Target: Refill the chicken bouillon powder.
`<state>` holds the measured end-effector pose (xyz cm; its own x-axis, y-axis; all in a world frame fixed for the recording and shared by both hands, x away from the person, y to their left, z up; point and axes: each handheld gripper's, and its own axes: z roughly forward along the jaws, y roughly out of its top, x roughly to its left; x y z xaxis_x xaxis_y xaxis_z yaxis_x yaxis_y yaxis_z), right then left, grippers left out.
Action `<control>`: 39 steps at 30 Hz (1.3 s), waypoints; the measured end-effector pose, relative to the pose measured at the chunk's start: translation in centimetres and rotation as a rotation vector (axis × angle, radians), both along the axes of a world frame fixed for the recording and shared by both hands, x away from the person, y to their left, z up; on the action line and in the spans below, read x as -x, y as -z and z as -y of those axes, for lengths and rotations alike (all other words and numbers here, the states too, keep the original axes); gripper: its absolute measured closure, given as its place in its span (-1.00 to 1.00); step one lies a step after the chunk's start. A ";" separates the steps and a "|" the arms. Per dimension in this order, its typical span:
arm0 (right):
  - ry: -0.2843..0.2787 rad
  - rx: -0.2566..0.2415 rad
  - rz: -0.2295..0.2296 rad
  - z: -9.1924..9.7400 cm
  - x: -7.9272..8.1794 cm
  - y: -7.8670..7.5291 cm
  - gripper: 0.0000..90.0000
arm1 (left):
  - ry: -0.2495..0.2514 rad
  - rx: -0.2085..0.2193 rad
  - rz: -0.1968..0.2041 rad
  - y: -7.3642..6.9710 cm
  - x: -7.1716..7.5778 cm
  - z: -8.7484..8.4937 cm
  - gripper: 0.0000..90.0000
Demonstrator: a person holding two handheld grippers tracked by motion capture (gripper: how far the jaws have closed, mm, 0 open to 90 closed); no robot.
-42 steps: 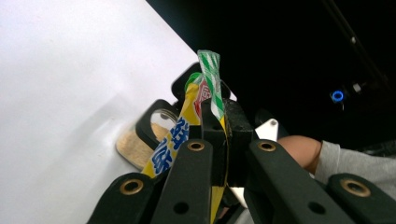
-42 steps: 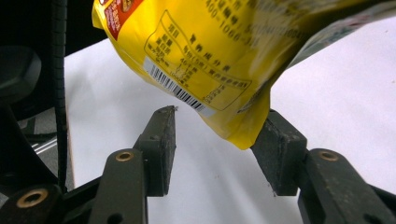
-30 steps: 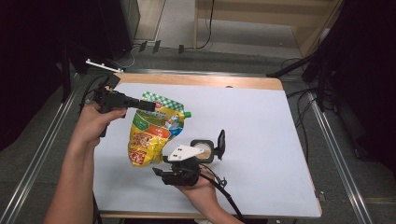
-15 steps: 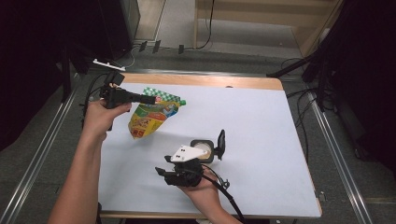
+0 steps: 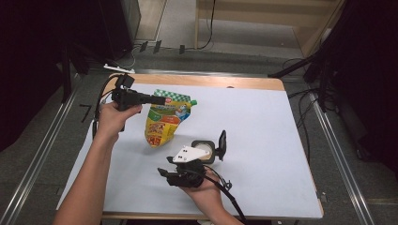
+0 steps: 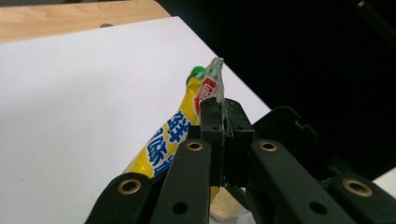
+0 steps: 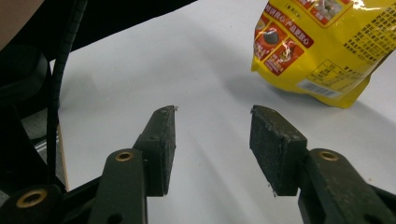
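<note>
Yellow snack pouch (image 5: 165, 123) hangs pinched by its top seal in the left claw (image 5: 159, 99), bottom grazing the desk (image 5: 263, 126); right claw (image 7: 212, 135) waits agape, empty.

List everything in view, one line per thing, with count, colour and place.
pouch: one, yellow with a green checked top, held up by its top edge over the sheet's far left, lower end near or on the sheet.
sheet: one, white, covering the table.
table: one, wooden, bare strip along the far edge.
cables: several, black, on the floor right of the table.
left gripper: one, black, fingers shut on the pouch.
right gripper: one, black, fingers open, near middle of the sheet.
</note>
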<state>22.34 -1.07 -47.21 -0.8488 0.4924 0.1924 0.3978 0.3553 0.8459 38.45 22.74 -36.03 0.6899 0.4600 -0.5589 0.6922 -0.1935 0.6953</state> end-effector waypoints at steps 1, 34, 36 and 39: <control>0.000 -0.002 0.001 0.0 0.0 0.0 0.15 | -0.006 -0.012 0.000 -0.1 0.1 -0.2 0.98; -0.016 0.008 -0.002 -0.2 -0.1 0.0 0.16 | -0.002 -0.102 0.010 -0.7 1.2 -0.8 0.49; -0.017 0.008 -0.003 -0.2 -0.1 0.0 0.16 | -0.003 -0.104 0.008 -0.7 1.3 -0.8 0.46; -0.019 0.009 0.000 -0.2 -0.2 0.0 0.16 | -0.004 -0.097 0.013 -1.0 1.5 -0.7 0.43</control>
